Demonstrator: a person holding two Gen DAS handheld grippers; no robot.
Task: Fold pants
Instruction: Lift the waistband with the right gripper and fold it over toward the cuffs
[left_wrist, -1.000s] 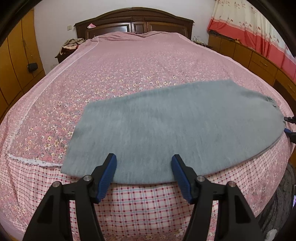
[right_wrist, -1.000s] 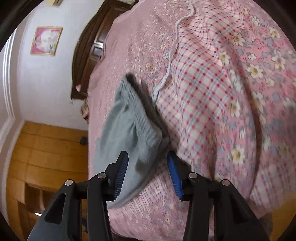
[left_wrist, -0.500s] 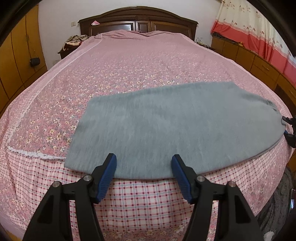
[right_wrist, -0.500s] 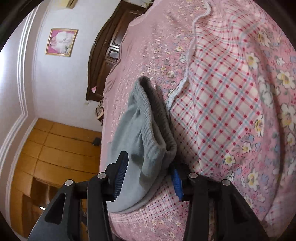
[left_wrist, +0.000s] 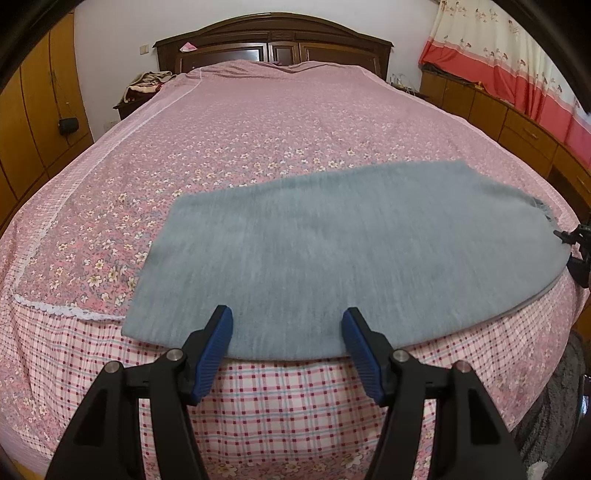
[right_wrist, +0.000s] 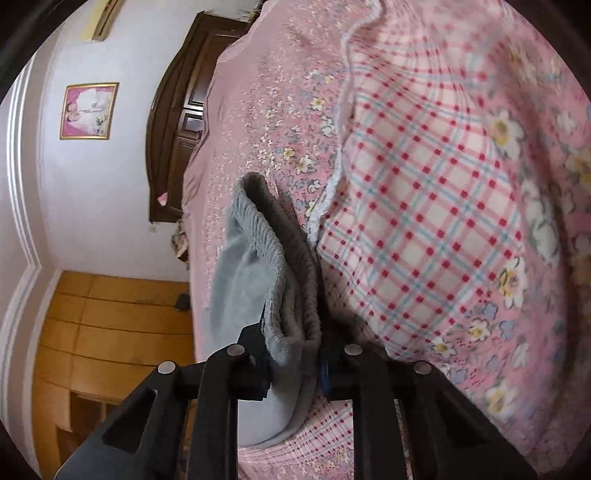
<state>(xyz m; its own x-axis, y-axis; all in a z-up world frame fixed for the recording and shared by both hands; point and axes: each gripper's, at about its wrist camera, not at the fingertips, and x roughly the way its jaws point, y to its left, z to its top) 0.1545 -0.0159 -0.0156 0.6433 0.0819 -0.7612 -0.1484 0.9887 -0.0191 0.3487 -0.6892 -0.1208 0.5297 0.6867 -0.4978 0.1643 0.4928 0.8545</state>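
One pants (left_wrist: 351, 258) on bed (left_wrist: 258, 129)

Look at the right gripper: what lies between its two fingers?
In the right wrist view, the ribbed waistband of the grey pants lies bunched between the fingers of the right gripper, whose jaws have just been closing and now pinch it.

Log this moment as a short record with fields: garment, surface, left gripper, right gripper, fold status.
garment: grey fleece pants, spread flat across the foot of the bed
surface: pink floral bedspread with a checked border
left gripper: left gripper with jaws open, above the pants' near edge, holding nothing
right gripper: right gripper with jaws just closed on the ribbed elastic waistband, fabric bunched between them
fold status: no fold made yet
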